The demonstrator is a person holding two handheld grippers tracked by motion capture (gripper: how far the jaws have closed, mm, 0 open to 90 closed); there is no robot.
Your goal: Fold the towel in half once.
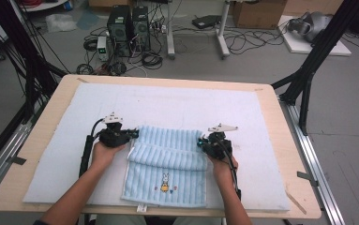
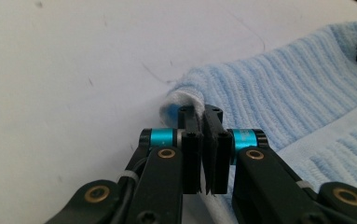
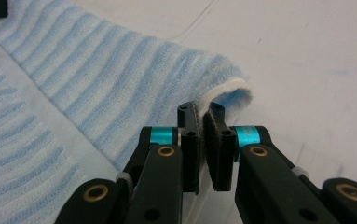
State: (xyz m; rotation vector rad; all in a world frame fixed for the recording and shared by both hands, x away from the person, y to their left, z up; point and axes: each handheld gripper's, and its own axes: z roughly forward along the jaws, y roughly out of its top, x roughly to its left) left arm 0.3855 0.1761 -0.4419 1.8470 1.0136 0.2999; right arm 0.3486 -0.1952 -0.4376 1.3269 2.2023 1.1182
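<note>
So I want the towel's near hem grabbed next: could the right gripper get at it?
Probably not yet: the right gripper is shut on the towel fold's edge. Once released, the near hem lies uncovered.

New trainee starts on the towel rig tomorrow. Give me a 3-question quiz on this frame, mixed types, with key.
1. True or false: the left gripper and the right gripper are each shut on an edge of the blue towel.
2. Multiple choice: what does the towel lie on? A) bare wood B) a white mat that covers the wooden table C) a metal tray
3. Short answer: what is printed near the towel's near edge, in the high view?

Key:
1. True. In each gripper view the jaws pinch the white hem of a folded-over edge.
2. B
3. A small rabbit figure with tiny marks beside it.
</note>
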